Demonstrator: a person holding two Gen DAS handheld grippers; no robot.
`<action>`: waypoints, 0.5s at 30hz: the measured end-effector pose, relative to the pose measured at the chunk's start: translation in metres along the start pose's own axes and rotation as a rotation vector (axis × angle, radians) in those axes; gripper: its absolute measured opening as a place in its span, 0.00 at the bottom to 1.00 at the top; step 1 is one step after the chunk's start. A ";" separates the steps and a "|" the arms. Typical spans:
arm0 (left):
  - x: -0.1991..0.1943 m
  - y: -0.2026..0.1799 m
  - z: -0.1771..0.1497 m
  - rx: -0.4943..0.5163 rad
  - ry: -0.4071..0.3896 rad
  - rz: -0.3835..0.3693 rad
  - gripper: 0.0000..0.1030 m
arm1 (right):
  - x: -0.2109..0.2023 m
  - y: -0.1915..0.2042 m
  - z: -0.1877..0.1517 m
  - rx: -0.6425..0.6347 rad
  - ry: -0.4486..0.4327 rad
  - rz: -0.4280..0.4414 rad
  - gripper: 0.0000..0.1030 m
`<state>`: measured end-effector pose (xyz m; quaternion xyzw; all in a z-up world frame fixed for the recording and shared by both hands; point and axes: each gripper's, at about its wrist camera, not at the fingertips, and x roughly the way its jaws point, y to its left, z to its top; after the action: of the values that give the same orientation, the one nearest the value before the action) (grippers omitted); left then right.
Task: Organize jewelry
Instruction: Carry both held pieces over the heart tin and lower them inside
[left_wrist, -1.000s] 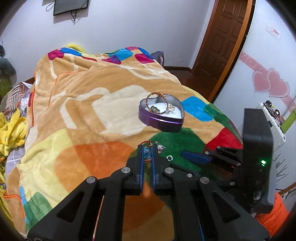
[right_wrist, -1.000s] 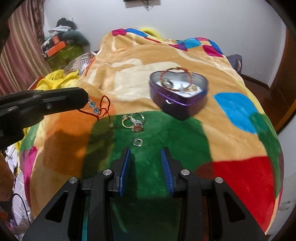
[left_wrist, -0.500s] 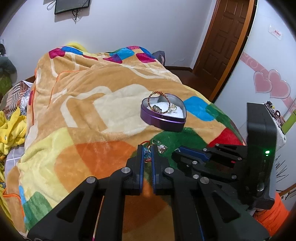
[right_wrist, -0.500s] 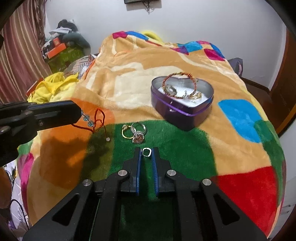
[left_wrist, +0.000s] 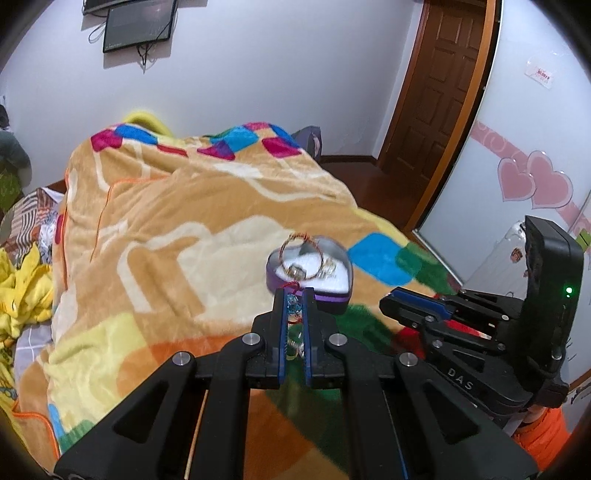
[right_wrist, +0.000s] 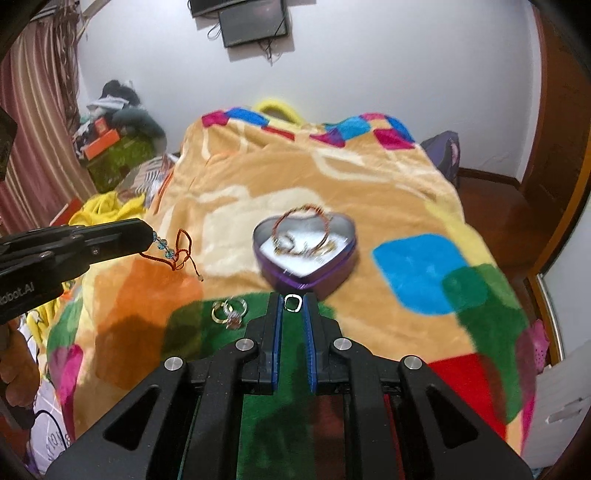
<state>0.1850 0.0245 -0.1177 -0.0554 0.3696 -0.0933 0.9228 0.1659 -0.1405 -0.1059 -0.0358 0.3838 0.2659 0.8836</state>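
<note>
- Left wrist view: our left gripper (left_wrist: 294, 295) has its fingers nearly closed on the red cord bracelet with blue beads (left_wrist: 292, 301), lifted off the bed and held just short of the heart-shaped purple tin (left_wrist: 330, 295).
- The tin sits on the patchwork blanket (left_wrist: 155, 229) with its lid off; a twisted bangle (left_wrist: 301, 254) leans across its rim and a few rings lie on the white lining.
- Our right gripper (left_wrist: 400, 297) shows from the side at the right, near the tin; from this angle we cannot tell how wide its fingers stand.
- Right wrist view: our right gripper (right_wrist: 293, 301) has its fingers drawn close on a small silver ring (right_wrist: 293, 302) at the tips, raised above the green patch and just before the tin (right_wrist: 306, 275).
- Our left gripper (right_wrist: 146, 236) reaches in from the left, the bracelet (right_wrist: 173, 253) dangling from its tip, well apart from the tin here.
- A cluster of loose rings (right_wrist: 229, 312) lies on the blanket (right_wrist: 417, 273), left of our right fingers.
- We judge the job past halfway: several pieces are in the tin, two are in hand and need dropping in, and the loose rings are left to collect.
</note>
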 end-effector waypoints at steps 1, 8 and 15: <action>-0.001 -0.001 0.003 0.002 -0.008 -0.002 0.05 | -0.003 -0.001 0.003 0.001 -0.013 -0.005 0.10; -0.002 -0.010 0.025 0.018 -0.057 -0.022 0.05 | -0.014 -0.009 0.017 0.011 -0.075 -0.011 0.10; 0.008 -0.014 0.037 0.035 -0.071 -0.029 0.05 | -0.017 -0.014 0.032 0.013 -0.121 -0.005 0.10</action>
<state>0.2140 0.0100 -0.0940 -0.0482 0.3339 -0.1111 0.9348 0.1843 -0.1513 -0.0741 -0.0147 0.3313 0.2628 0.9061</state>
